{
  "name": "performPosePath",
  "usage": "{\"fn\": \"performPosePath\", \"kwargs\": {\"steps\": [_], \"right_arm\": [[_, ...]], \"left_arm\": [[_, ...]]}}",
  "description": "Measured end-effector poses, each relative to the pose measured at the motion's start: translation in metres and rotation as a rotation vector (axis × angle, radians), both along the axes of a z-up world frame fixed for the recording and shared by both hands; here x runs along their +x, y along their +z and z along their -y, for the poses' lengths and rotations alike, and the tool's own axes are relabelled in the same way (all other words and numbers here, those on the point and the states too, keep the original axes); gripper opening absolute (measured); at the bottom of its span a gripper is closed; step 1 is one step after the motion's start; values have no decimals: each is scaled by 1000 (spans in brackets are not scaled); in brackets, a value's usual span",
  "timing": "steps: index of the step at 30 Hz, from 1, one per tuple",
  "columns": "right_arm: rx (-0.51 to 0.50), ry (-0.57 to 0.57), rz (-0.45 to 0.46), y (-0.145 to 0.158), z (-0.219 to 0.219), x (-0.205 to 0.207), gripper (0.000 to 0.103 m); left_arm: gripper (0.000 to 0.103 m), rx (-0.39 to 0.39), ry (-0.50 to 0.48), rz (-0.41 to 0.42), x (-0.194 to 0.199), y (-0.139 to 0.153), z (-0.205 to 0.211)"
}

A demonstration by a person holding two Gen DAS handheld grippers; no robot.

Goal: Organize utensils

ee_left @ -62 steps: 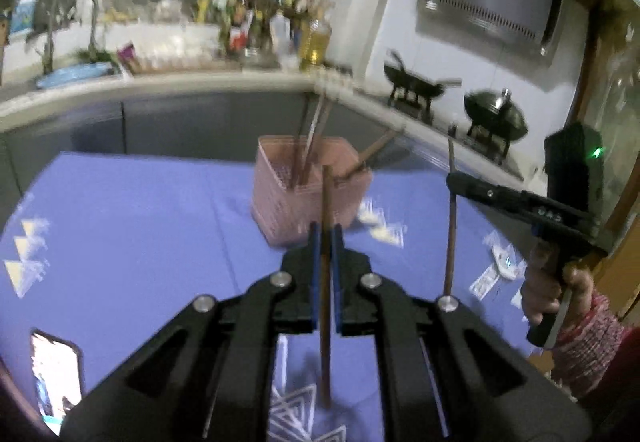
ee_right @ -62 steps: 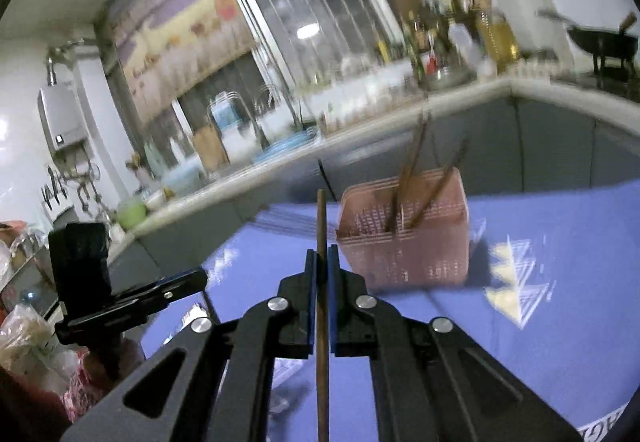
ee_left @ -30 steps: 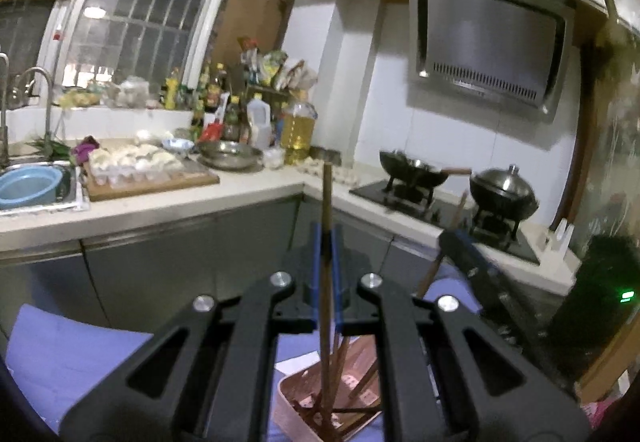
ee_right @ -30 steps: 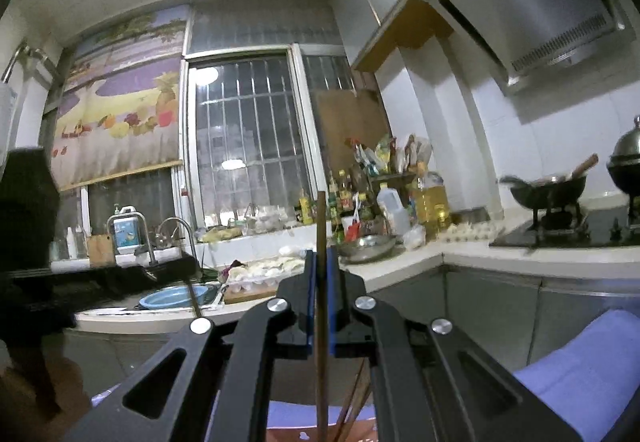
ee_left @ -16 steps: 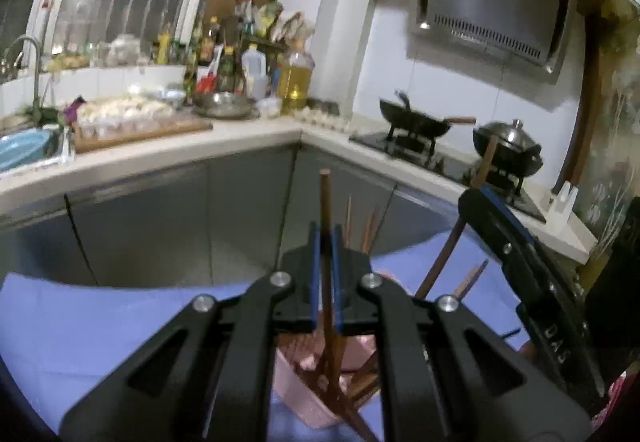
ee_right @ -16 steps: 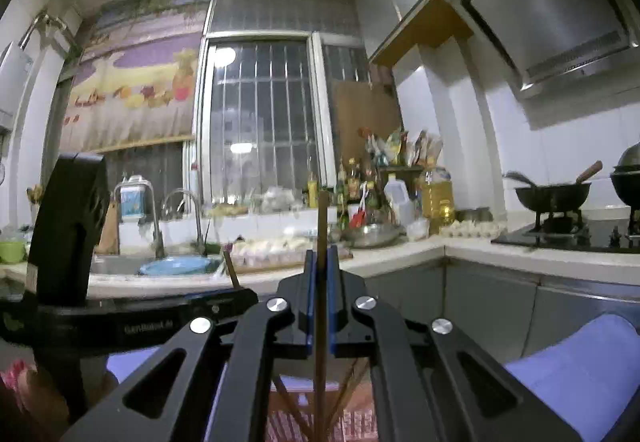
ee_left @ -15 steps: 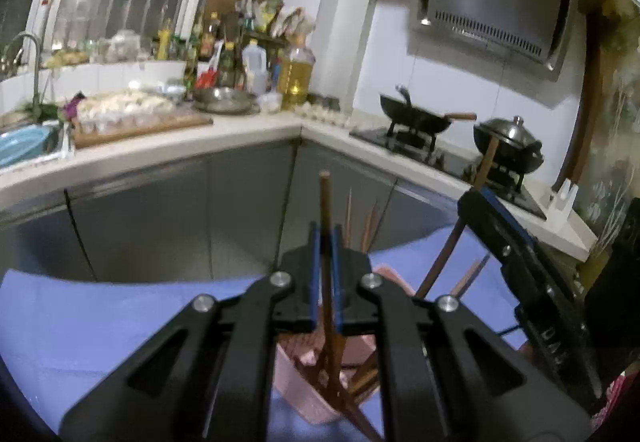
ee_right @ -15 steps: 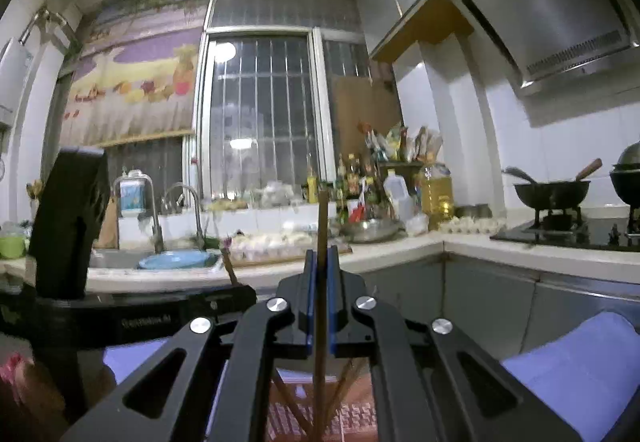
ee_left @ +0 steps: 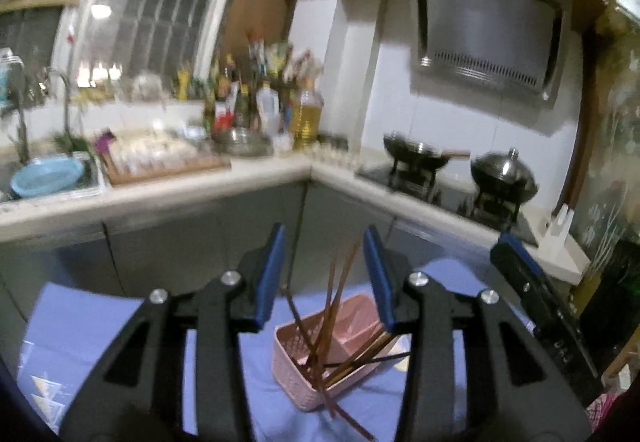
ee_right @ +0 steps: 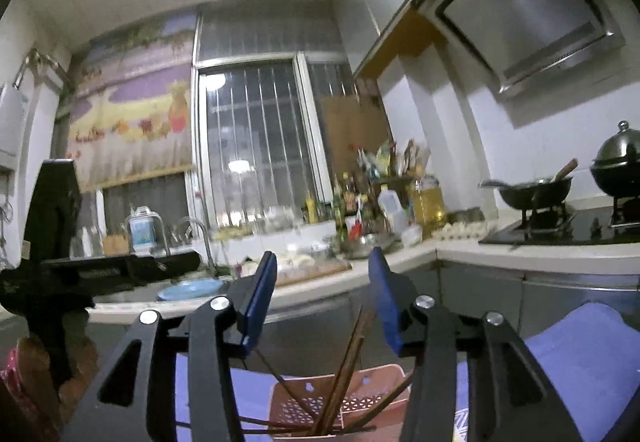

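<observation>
No legible text anywhere. Faint pale lettering on the side of the right tongs (ee_left: 560, 338) at four o'clock of the left wrist view, too blurred to read. Likewise on the left tongs' body (ee_right: 96, 273) at nine o'clock of the right wrist view.

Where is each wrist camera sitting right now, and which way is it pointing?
Left wrist: on the left gripper, above the blue-clothed table, looking down at the pink basket of chopsticks; its open fingers and the right gripper show.
Right wrist: on the right gripper, lower, facing the window and counter; its open fingers, the left gripper and a hand show.
Shared: the pink basket, the chopsticks, stove pans.
</observation>
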State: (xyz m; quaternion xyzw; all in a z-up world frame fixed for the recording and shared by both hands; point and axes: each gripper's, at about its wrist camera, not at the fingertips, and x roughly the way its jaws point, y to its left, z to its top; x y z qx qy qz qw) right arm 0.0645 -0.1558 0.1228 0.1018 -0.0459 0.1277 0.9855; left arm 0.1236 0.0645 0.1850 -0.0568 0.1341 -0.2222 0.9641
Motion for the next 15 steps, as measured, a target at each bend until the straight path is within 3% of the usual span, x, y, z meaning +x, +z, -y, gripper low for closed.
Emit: {"fn": "performPosePath", "kwargs": {"steps": [2, 5, 7, 10, 15], "right_arm": [[7, -12, 28, 3, 9, -27, 54], [16, -28, 18, -10, 20, -64, 60], [16, -22, -41, -27, 25, -79, 63], [2, 3, -184, -59, 30, -94, 66], [50, 83, -450, -106, 39, -99, 72]], "left_arm": [[59, -21, 26, 67, -35, 12, -7], [74, -41, 86, 151, -89, 14, -16], [80, -40, 137, 166, -122, 4, -20], [91, -20, 244, 132, -155, -23, -15], [95, 115, 415, -17, -168, -73, 16]]}}
